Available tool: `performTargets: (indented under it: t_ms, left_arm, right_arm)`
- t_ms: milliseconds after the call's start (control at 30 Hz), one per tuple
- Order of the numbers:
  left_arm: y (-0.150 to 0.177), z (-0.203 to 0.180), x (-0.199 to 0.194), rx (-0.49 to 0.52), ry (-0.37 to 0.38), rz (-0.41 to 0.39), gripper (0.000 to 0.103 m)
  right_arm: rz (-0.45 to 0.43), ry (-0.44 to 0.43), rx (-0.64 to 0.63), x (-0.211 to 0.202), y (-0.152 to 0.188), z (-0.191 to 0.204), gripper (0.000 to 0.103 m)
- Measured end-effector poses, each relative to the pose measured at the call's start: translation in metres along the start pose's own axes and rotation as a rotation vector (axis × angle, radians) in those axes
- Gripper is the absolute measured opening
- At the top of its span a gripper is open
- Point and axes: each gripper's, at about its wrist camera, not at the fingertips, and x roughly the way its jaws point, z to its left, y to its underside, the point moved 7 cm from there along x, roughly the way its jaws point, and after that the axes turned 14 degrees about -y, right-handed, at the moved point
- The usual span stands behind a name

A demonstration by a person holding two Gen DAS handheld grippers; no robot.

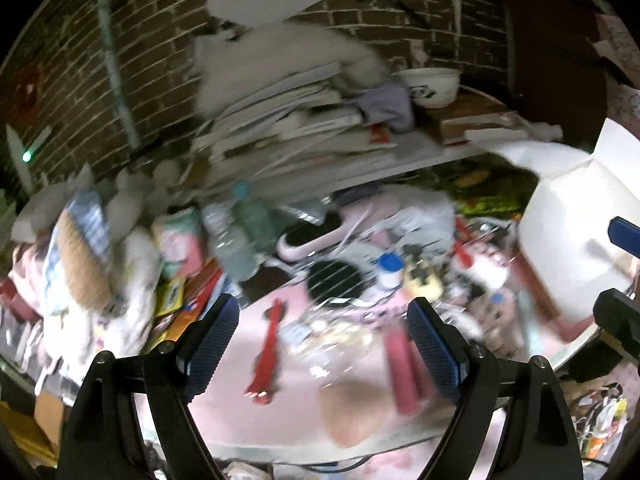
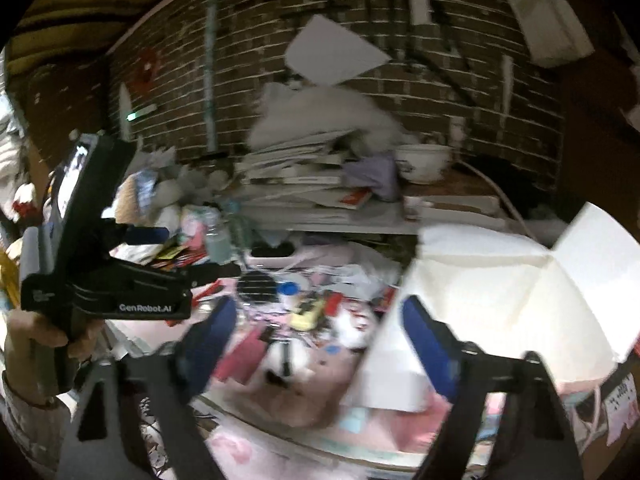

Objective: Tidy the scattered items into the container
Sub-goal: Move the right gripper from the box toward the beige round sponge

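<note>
Evidently early: both left tongs (image 1: 322,340) and right tongs (image 2: 320,338) gape wide, holding nothing. Red strap (image 1: 267,354), pink tube (image 1: 402,372) and other clutter lie scattered on desk (image 1: 240,408); white box (image 2: 492,292) stands at its right.

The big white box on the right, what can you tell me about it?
The white box looks like plain cardboard, with its top flaps folded open and standing up. It sits at the right end of the pink table, with scattered clutter lying beside it. Both views are blurry, so its inside cannot be seen. The right gripper is open, and its right finger shows in front of the box.
</note>
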Motion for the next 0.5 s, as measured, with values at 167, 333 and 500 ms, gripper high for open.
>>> performTargets:
  t_ms: [167, 333, 500]
  left_arm:
    - [0.02, 0.024, 0.006, -0.027, -0.021, 0.003, 0.084]
    - [0.04, 0.045, 0.016, -0.059, -0.036, 0.025, 0.084]
    - [0.055, 0.059, 0.024, -0.095, -0.026, 0.047, 0.084]
  right_arm:
    - [0.055, -0.115, -0.033, 0.041, 0.015, 0.042, 0.063]
    - [0.137, -0.142, -0.026, 0.075, 0.042, 0.062, 0.044]
    - [0.156, -0.133, 0.015, 0.091, 0.072, 0.063, 0.029]
